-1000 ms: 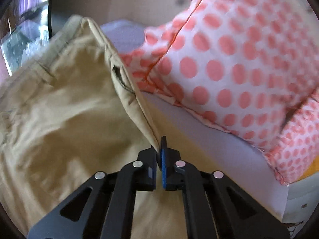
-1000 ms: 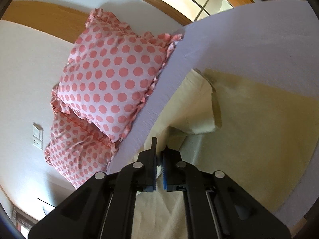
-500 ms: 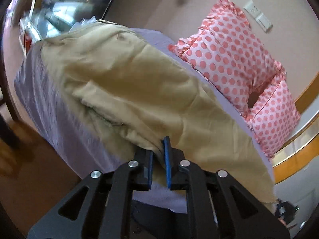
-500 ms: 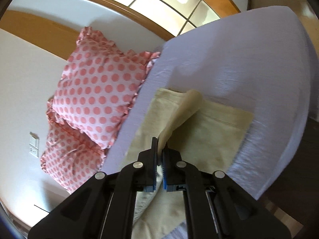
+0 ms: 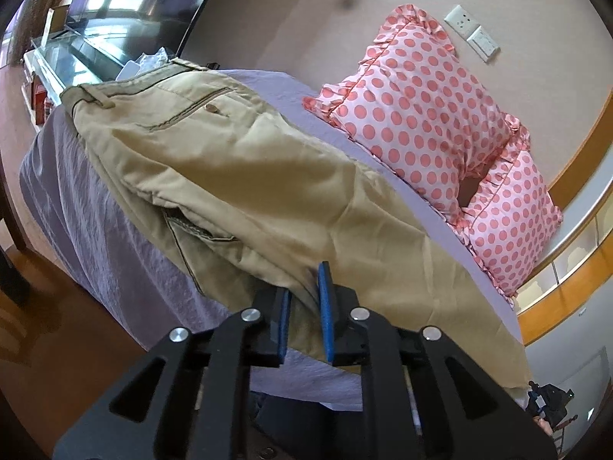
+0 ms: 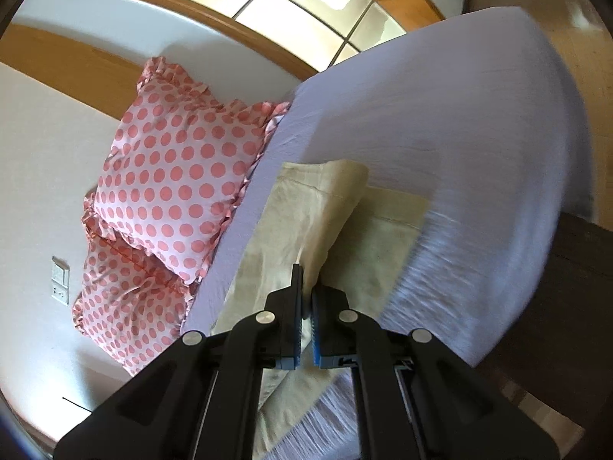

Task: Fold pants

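Khaki pants [image 5: 245, 176] lie lengthwise across a bed with a lavender sheet [image 5: 76, 207], one leg laid over the other, waistband and button pocket at the far left. My left gripper [image 5: 304, 299] has its jaws a little apart with a fold of the pants' near edge between the blue pads. In the right wrist view the pants' leg ends [image 6: 306, 207] lie on the sheet [image 6: 459, 145]. My right gripper [image 6: 305, 306] is shut on the edge of the upper leg, which is lifted slightly.
Two pink polka-dot pillows [image 5: 429, 115] lean against the wall at the far side of the bed; they also show in the right wrist view [image 6: 172, 176]. A glass cabinet [image 5: 76, 53] stands beyond the bed's left end. Wooden floor [image 5: 57, 326] lies below the near edge.
Both grippers have pulled back toward the near side of the bed, carrying the upper leg over the lower one. The left jaws have parted slightly around the fabric.
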### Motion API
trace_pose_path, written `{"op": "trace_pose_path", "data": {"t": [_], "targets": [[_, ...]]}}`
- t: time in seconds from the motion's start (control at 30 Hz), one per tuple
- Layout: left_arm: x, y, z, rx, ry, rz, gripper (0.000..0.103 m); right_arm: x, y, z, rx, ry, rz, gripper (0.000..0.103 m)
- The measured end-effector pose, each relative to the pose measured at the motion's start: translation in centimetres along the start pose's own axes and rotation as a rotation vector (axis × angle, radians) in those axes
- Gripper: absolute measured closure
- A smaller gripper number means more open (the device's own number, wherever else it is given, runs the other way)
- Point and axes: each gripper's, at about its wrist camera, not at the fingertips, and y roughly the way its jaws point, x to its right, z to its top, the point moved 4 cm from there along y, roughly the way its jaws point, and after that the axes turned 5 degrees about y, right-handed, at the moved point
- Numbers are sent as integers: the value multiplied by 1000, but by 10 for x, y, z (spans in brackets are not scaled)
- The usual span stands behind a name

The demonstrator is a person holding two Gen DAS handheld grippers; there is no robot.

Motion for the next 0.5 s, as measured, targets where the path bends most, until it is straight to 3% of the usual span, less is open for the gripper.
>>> {"op": "trace_pose_path", "data": {"t": [0.1, 0.17, 0.2, 0.23, 0.37, 0.47, 0.5], "targets": [[-1, 3, 0, -22, 22, 3, 89, -1, -12, -5, 20, -91, -70, 98], [-3, 3, -3, -29, 35, 6, 88, -1, -22, -5, 66, -118, -121, 84], [-4, 1, -6, -27, 44, 7, 84, -1, -29, -3, 111, -132, -158, 55], [-4, -2, -9, -20, 49, 9, 81, -2, -33, -1, 137, -142, -165, 41], [-10, -19, -13, 36, 52, 19, 66, 3, -23, 0, 110, -167, -182, 44], [-19, -33, -11, 83, 40, 38, 60, 5, -17, -6, 110, -184, -175, 51], [-21, -37, -10, 97, 32, 37, 58, 4, -15, -9, 100, -191, -159, 59]]}}
